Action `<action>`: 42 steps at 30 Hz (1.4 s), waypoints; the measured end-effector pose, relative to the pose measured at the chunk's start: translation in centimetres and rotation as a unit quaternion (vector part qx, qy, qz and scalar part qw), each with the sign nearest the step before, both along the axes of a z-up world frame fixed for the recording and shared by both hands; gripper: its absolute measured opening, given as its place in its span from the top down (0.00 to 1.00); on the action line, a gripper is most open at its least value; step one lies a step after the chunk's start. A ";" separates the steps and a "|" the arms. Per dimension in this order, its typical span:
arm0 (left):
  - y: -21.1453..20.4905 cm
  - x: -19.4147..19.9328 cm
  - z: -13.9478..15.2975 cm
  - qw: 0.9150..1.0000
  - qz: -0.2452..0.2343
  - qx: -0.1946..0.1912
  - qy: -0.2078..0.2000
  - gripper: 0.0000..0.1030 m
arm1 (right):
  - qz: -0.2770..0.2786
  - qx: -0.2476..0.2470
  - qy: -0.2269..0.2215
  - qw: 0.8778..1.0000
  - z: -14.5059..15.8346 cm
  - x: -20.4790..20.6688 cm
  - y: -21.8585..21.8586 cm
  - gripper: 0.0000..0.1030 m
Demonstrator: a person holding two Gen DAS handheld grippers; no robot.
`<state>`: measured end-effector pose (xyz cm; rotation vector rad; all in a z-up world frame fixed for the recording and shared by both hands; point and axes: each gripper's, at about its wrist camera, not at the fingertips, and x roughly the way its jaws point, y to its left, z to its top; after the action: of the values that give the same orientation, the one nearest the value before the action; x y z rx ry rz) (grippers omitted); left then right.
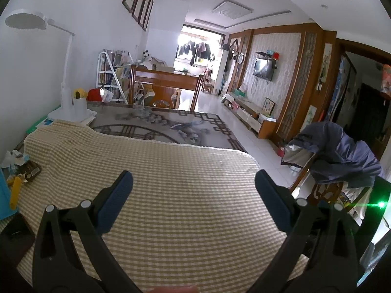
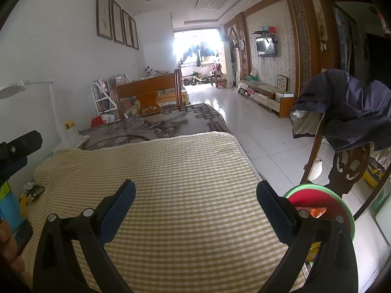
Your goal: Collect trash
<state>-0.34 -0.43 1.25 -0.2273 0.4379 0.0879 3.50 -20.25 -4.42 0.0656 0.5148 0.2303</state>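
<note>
My left gripper (image 1: 194, 178) hangs open over the yellow checked cloth (image 1: 171, 171) on the table, with nothing between its fingers. At that view's far left edge lie crumpled white paper (image 1: 13, 157), a dark flat box (image 1: 30, 169) and a yellow piece (image 1: 15, 191). My right gripper (image 2: 196, 186) is open too, empty, above the same cloth (image 2: 171, 171). Just right of its right finger stands a red bin with a green rim (image 2: 317, 194), holding an orange wrapper (image 2: 315, 211). The dark box (image 2: 36, 191) shows far left.
A white desk lamp (image 1: 64, 97) and a white cup (image 1: 79, 105) stand at the table's back left. A chair draped with a blue jacket (image 2: 354, 112) is beside the bin. A blue object (image 1: 5, 195) and a black device (image 1: 17, 229) sit at the cloth's left edge. White tiled floor lies to the right.
</note>
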 end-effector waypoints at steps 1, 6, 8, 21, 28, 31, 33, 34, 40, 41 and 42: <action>0.0 0.0 0.0 1.000 -0.001 0.001 0.001 0.05 | 0.000 0.000 0.000 1.000 0.0 0.0 0.0 0.07; -0.1 0.1 -0.2 1.000 -0.001 0.002 0.004 0.05 | 0.001 -0.001 0.001 1.000 -0.1 0.0 0.1 0.07; -0.1 0.1 -0.2 1.000 -0.002 0.002 0.005 0.05 | 0.001 -0.001 0.000 1.000 -0.1 0.0 0.2 0.07; -0.1 0.1 -0.5 1.000 -0.003 0.003 0.007 0.05 | 0.001 0.000 0.002 1.000 -0.2 0.0 0.3 0.07; -0.1 0.0 -0.7 1.000 -0.005 0.002 0.009 0.05 | 0.002 -0.001 0.004 1.000 -0.7 -0.2 0.5 0.07; -0.1 -0.1 -1.1 1.000 -0.006 0.001 0.011 0.05 | 0.003 -0.001 0.008 1.000 -1.2 -0.3 0.5 0.07; -0.2 -0.2 -1.3 1.000 -0.006 0.000 0.012 0.05 | 0.003 -0.005 0.012 1.000 -1.4 -0.5 0.7 0.07; -0.2 -0.1 -1.3 1.000 -0.006 0.001 0.013 0.05 | 0.005 -0.006 0.014 1.000 -1.4 -0.3 0.7 0.07; 0.5 0.1 -1.6 1.000 0.004 -0.001 0.030 0.05 | 0.039 -0.025 0.060 0.997 -2.9 2.6 2.4 0.07; 0.9 0.1 -1.7 0.999 0.009 -0.008 0.033 0.05 | 0.041 -0.028 0.070 0.996 -3.3 3.5 2.6 0.07; 1.2 0.2 -1.7 0.999 0.015 -0.013 0.036 0.05 | 0.041 -0.038 0.089 0.994 -4.1 4.9 3.0 0.07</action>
<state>-0.16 0.76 -0.42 -0.2561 0.5085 0.1194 8.38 -17.27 -8.54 -0.0091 0.7046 0.2867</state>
